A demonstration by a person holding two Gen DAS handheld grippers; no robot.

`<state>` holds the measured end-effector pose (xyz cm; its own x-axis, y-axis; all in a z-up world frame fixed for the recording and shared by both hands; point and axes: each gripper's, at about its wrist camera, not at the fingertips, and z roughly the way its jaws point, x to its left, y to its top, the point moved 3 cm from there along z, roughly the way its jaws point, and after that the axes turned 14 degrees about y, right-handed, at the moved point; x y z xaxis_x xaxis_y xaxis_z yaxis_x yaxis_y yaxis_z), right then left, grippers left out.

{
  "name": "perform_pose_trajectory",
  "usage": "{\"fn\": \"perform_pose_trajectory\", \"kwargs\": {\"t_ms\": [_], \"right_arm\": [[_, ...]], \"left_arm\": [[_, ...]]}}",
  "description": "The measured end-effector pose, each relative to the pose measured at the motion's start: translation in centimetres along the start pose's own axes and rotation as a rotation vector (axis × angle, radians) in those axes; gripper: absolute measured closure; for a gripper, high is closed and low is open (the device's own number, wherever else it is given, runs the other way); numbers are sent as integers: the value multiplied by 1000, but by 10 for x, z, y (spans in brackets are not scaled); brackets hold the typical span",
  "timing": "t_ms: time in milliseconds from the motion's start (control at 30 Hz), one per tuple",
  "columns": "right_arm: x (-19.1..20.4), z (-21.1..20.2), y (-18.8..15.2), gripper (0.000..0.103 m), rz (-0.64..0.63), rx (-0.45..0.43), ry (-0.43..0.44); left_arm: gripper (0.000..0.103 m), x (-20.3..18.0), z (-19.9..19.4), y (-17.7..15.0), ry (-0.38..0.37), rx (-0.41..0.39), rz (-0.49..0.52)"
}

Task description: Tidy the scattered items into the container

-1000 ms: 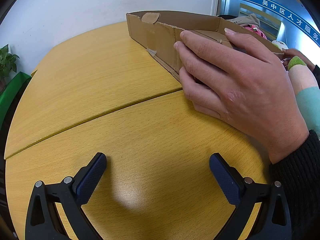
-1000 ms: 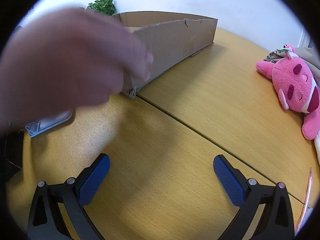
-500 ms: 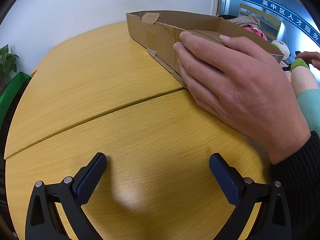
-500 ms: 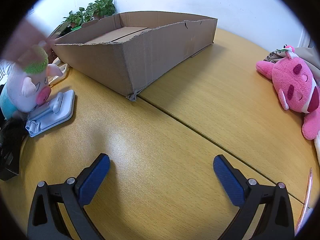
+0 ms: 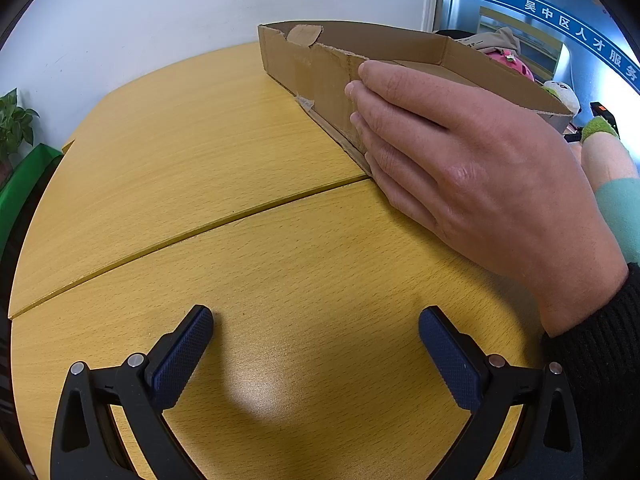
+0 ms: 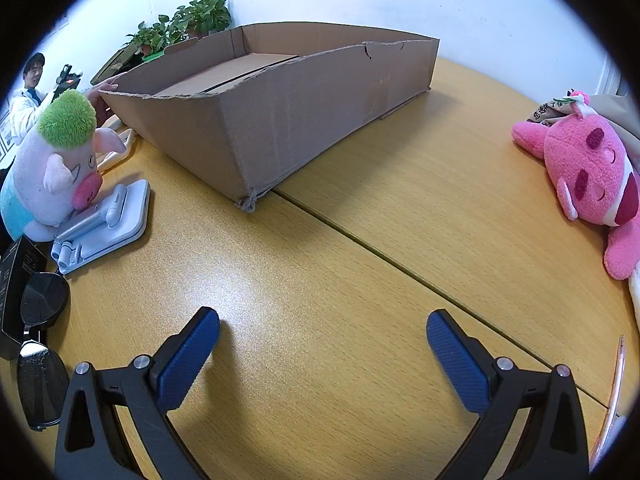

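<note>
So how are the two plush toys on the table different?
The green-haired pig plush is white with a blue body and sits upright left of the cardboard box; the pink plush is all pink and lies on its side at the right. Both are soft toys outside the box.

My table (image 6: 360,280) is round, with a yellow wooden top and a dark seam across the middle. Behind it I see a plain white wall (image 5: 160,8). Green potted plants (image 6: 192,20) stand along this wall. In the left wrist view there is a blue sign (image 5: 560,20) with white Chinese characters, beside glass
</note>
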<state>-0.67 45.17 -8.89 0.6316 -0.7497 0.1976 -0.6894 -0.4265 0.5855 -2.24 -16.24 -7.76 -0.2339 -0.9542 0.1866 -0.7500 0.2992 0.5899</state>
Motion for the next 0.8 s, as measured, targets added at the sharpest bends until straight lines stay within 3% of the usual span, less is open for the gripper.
{"fn": "perform_pose_trajectory", "kwargs": {"t_ms": [400,633,800], "right_arm": [[1,5,4,0,25,-6,-19],[19,-3,-9,0,161,-41,-117],[39,-11,-28,0,327,-82,-244]], "left_arm": [[0,0,0,0,0,0,1],[0,0,0,0,0,0,1],[0,0,0,0,-1,0,1]]}}
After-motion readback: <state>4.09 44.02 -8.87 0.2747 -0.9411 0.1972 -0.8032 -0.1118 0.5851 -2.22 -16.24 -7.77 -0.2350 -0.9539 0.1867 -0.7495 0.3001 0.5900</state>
